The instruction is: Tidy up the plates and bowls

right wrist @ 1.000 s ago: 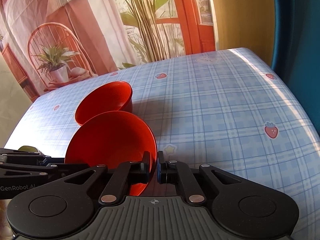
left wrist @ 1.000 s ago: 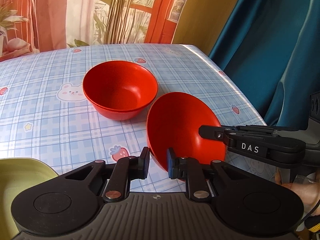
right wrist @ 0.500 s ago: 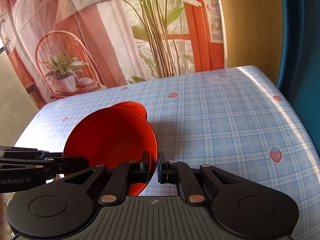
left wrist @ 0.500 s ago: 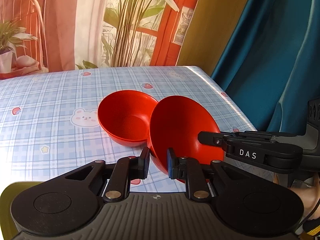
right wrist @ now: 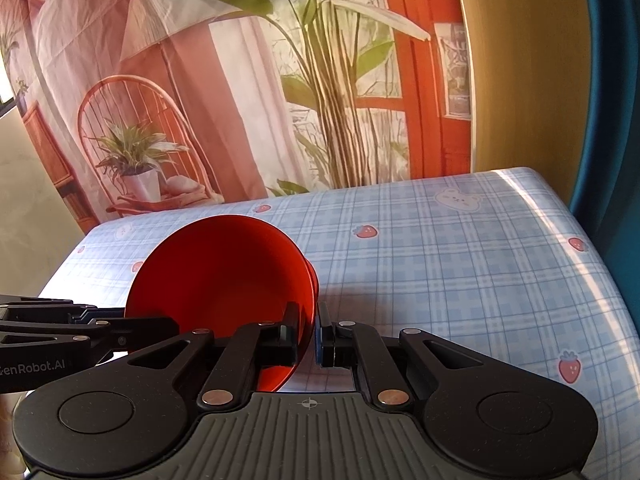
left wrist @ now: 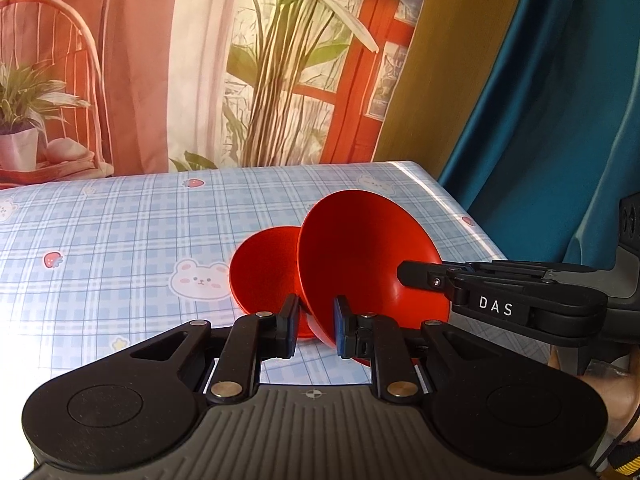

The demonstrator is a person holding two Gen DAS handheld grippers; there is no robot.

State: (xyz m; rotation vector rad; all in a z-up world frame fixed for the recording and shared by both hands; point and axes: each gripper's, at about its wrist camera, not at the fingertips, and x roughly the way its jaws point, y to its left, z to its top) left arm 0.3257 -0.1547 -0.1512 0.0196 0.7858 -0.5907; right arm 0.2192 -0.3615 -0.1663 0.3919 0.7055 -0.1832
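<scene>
A red bowl (left wrist: 368, 256) hangs tilted above the table, its hollow facing me, held by its rim from two sides. My left gripper (left wrist: 316, 326) is shut on the near rim. My right gripper (left wrist: 404, 274) comes in from the right and is shut on the bowl's right rim. In the right wrist view the same red bowl (right wrist: 224, 276) fills the left centre, the right gripper (right wrist: 314, 336) pinches its rim, and the left gripper (right wrist: 172, 328) reaches in from the left. A second red bowl (left wrist: 264, 268) stands on the table just behind the held one and is partly covered by it.
The table (left wrist: 120, 240) wears a blue checked cloth with strawberries and bears. Its right edge (right wrist: 592, 264) drops off beside a teal curtain (left wrist: 560, 120). A printed backdrop (right wrist: 240, 100) hangs behind the far edge. A person's hand (left wrist: 624, 392) shows at the lower right.
Both grippers have risen with the bowl and carried it toward the second bowl, which it now overlaps. The pale green dish at the lower left has left the view.
</scene>
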